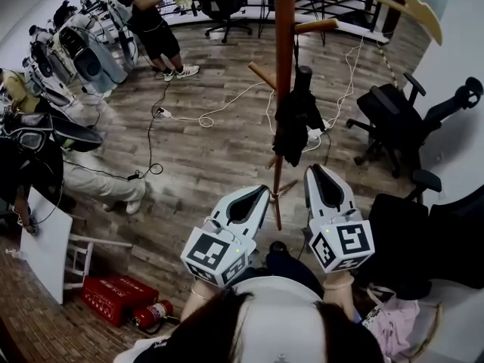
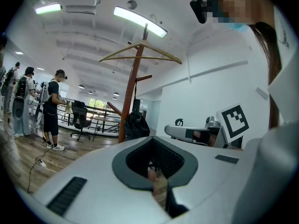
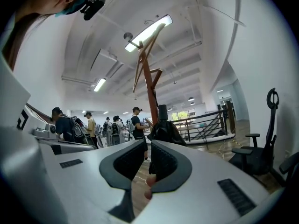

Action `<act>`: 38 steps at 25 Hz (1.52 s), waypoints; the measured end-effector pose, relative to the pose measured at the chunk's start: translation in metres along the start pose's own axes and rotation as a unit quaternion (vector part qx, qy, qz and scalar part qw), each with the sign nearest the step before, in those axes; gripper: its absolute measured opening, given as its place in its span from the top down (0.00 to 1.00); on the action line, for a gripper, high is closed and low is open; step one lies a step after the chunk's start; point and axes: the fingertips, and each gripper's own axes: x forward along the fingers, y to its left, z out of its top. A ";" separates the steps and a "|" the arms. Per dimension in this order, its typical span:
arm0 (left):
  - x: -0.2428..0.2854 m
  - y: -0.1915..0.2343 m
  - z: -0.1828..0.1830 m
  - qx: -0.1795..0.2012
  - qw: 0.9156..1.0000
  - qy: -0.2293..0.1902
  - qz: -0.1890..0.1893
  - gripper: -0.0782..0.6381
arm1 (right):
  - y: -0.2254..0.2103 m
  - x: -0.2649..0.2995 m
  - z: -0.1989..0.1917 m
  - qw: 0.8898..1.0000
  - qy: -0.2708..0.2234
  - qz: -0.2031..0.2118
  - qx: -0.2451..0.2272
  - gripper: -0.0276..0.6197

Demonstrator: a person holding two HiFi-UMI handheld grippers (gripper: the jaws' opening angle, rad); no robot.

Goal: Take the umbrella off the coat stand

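While both white grippers are pointing level toward it, the one black folded fabric umbrella (image 1: 295, 123) is hanging in the upper centre of the head view. It is sitting close against the right side of the single brown wooden coat stand (image 1: 283, 44). Its long axis is running vertical, with the stubby black cylindrical handle (image 1: 304, 74) up and the bundled canopy end pointing down at the wood plank floor (image 1: 204, 157). Two angled pegs (image 1: 314, 26) are showing on the stand, and one pale curved wooden hanger (image 1: 412, 4) is lying across its top. The left gripper (image 1: 261, 195) is keeping its jaws together, tips meeting, gripping nothing. The right gripper (image 1: 316, 174) is likewise closed to a thin slit and is empty. The umbrella is hanging well apart from both, further up the frame.
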 end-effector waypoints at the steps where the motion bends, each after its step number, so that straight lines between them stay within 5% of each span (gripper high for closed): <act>1: 0.002 0.001 0.000 0.000 1.000 0.000 0.002 0.88 | -0.003 0.003 -0.001 1.000 0.003 0.001 0.000 0.89; 38: 0.070 0.048 -0.003 0.006 0.999 0.021 0.033 0.88 | -0.052 0.104 -0.039 0.996 0.076 0.046 0.013 0.64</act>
